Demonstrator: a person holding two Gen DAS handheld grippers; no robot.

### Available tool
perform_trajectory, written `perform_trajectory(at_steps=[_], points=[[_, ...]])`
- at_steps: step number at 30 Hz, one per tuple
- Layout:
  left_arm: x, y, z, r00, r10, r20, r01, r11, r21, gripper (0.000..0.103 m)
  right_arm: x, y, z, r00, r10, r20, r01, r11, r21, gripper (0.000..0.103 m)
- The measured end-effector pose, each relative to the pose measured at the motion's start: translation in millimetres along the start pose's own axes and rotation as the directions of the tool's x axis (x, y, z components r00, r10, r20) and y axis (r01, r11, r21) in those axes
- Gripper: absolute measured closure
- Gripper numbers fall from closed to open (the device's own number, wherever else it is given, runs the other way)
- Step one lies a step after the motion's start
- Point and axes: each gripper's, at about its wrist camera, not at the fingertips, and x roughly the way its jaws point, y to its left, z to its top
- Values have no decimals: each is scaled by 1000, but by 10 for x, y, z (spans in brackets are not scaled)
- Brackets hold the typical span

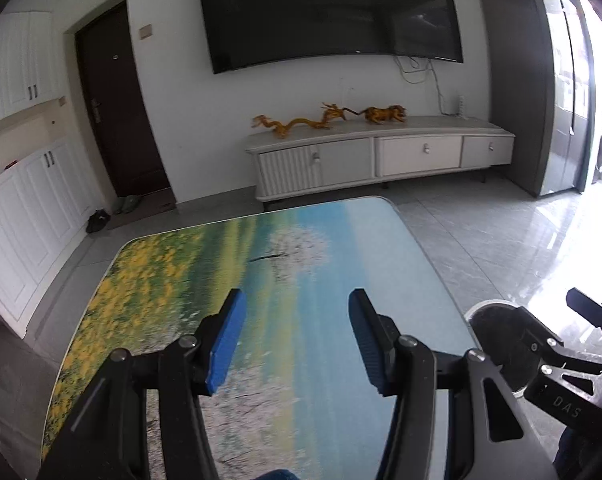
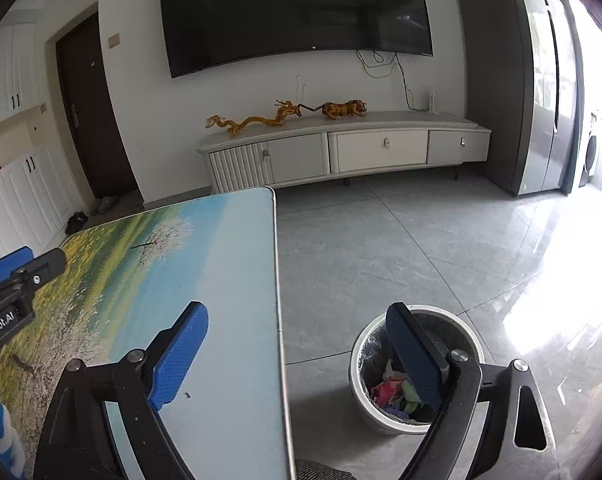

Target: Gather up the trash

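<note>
We see the left hand-held gripper (image 1: 297,340) spread wide over the bench (image 1: 173,280), its blue pads (image 1: 229,340) holding nothing, with the printed landscape of yellow flowers and blue sky showing between them. The right hand-held gripper (image 2: 301,356) is also spread wide and carries nothing; its left pad sits over the bench's right edge (image 2: 279,280) and its right pad hangs over the trash bin (image 2: 357,360). The bin stands on the grey tiled floor (image 2: 381,248) just beside the bench, lined with a clear bag. Inside it lies crumpled trash (image 2: 393,394) in red, green, white and what looks like purple, though the pad hides part of the pile. Against the far wall we see a low white TV cabinet (image 2: 341,152) with golden figurines (image 2: 285,114) on top, below a dark television (image 2: 293,12)
</note>
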Motion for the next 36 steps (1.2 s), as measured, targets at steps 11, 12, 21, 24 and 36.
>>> perform_trajectory(at_steps=[11,12,21,24,36], points=[[-166,501,-102,995,88,45,-85,993,-81,24,-19,409,-49,1000,-12,27,14,996,-83,6],[-167,522,-108,995,93,44,-89,992,-86,24,-29,433,-60,999,-15,30,17,996,-87,5],[-199,661,-151,992,113,52,-106,987,-123,6,-25,468,-70,998,-46,49,50,995,-81,1],[-181,678,-155,993,112,48,-105,986,-126,6,-29,461,-69,997,-58,58,63,995,-80,0],[-177,645,-161,993,108,53,-101,987,-122,6,-162,409,-21,983,-116,142,126,990,-63,0]])
